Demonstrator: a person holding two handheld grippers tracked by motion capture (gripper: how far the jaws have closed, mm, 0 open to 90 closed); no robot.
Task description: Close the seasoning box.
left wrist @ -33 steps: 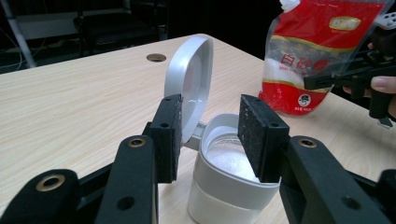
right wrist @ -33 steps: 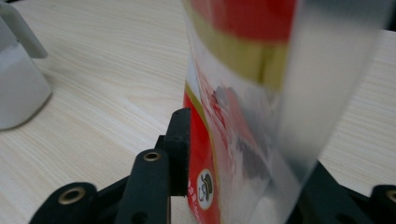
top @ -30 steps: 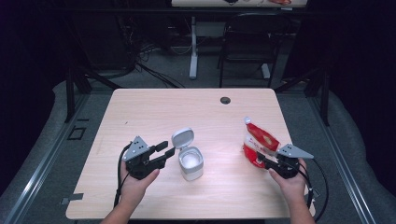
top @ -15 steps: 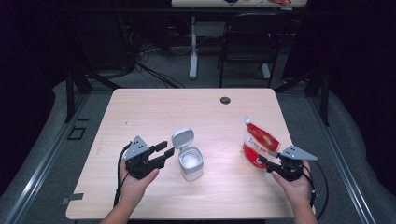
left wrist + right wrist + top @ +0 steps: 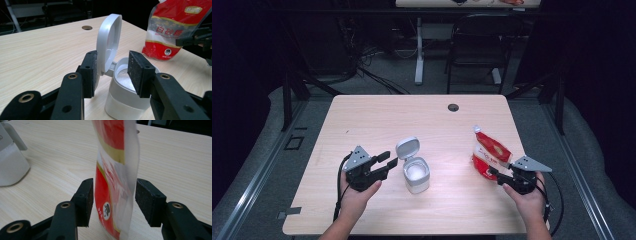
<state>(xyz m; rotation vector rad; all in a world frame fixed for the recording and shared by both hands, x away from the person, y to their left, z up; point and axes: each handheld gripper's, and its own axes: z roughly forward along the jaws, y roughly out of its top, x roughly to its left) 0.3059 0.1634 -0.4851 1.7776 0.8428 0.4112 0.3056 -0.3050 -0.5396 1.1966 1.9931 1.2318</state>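
The pale wooden table (image 5: 377,120) fills the middle of the high view, and the task's things sit in its lower half. At lower right the red and clear plastic sugar pouch (image 5: 488,154) stands upright on the tabletop. The right gripper (image 5: 501,177) has just been opening its jaws: in the right gripper view the pouch (image 5: 113,185) sits between the pads, the left pad close against it and a gap beside the other, so the grip looks released and the pouch appears to stand alone. At lower centre sits the small white plastic canister (image 5: 416,174), its flip lid (image 5: 407,148) up, white granules inside. The left gripper (image 5: 388,161) holds its jaws spread around the lid (image 5: 109,42), one pad just beside it. Pouring seems finished; closing the lid likely comes next.
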